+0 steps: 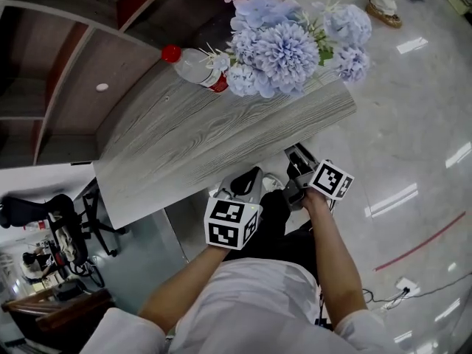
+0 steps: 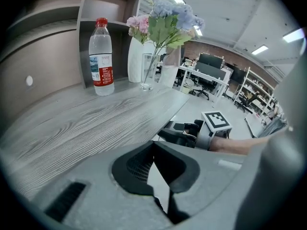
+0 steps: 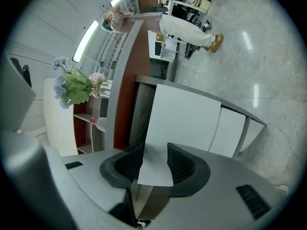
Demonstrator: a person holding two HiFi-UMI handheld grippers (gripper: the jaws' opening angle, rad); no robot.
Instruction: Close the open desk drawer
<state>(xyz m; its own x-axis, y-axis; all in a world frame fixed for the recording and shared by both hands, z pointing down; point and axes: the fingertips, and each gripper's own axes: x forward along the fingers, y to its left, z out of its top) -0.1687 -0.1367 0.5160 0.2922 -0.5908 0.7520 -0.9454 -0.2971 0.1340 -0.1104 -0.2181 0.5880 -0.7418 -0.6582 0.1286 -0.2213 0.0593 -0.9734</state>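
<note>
Head view: a grey wood-grain desk top carries a clear bottle with a red cap and a bunch of blue and pink flowers. Both grippers sit low at the desk's near edge, over the polished floor. The left gripper is just beside the edge, and the right gripper reaches in under the desk's corner. No drawer is visible from here because the top covers it.

Left gripper view: the left gripper has its jaws drawn together, tips meeting. Only a thin sliver of pale floor shows behind them, and nothing is held. The view looks along the desk top past the bottle, which stands upright, to the flowers. The right gripper is visible beyond the desk edge.

Right gripper view (turned sideways): only this view shows the drawer. The white drawer front lies straight ahead under the desk, with a second white panel beside it. The right gripper has its jaws wide apart, and the drawer front fills the gap between them. No pad visibly presses on the drawer front. How far the drawer stands out cannot be judged. A person stands in the distance.
</note>
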